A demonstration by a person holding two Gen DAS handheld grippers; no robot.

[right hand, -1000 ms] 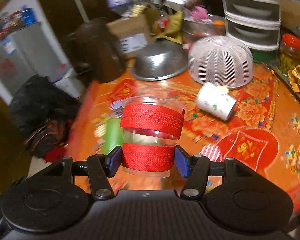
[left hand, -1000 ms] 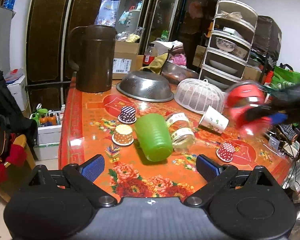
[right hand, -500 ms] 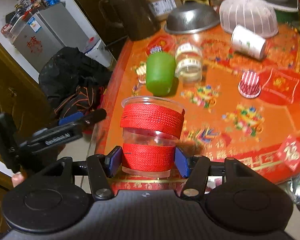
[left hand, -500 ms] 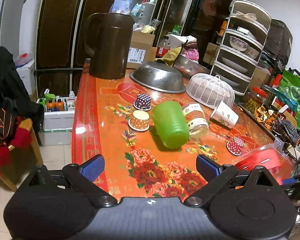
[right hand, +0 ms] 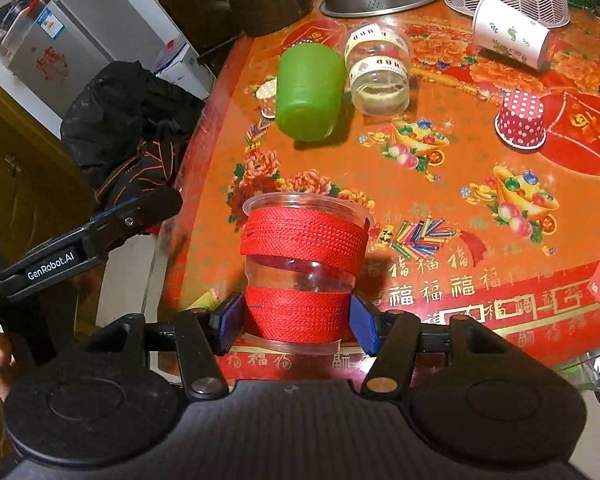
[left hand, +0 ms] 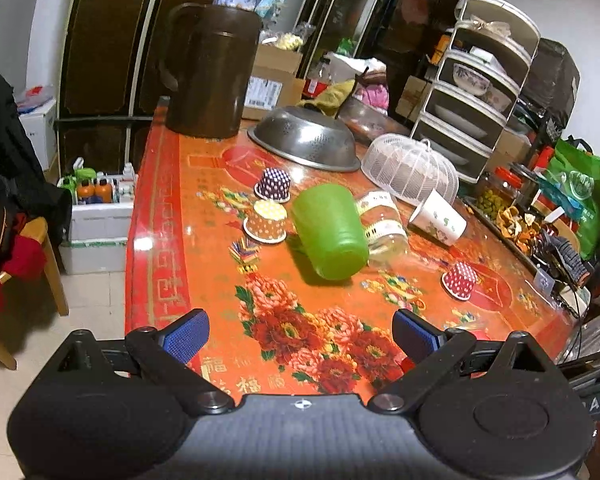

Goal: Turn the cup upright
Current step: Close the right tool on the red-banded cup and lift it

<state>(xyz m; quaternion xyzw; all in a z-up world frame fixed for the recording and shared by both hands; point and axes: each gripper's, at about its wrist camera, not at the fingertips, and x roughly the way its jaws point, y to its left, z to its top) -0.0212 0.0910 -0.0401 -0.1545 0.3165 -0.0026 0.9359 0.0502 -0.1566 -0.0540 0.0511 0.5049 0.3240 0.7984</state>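
Observation:
My right gripper point(right hand: 296, 326) is shut on a clear plastic cup with two red bands point(right hand: 300, 264), held at the table's near edge with its rim facing away. A green cup point(left hand: 330, 230) point(right hand: 308, 86) lies on its side mid-table. A clear cup with yellow tape point(left hand: 382, 222) point(right hand: 378, 68) lies beside it. A white paper cup point(left hand: 438, 218) point(right hand: 510, 36) lies on its side further right. My left gripper point(left hand: 300, 336) is open and empty, back from the near table edge; its finger point(right hand: 136, 214) shows in the right wrist view.
Small patterned paper cups stand upside down: purple point(left hand: 274, 185), orange point(left hand: 266, 220), red point(left hand: 460, 280) point(right hand: 520, 120). At the back are a brown jug point(left hand: 212, 72), a steel colander point(left hand: 306, 144), a white mesh cover point(left hand: 410, 168) and a tiered rack point(left hand: 480, 88). The orange tablecloth point(left hand: 204, 208) covers the table.
My right gripper has carried the red-banded cup back from over the table middle to the near edge and lowered it. My left gripper has pulled back a little, still open.

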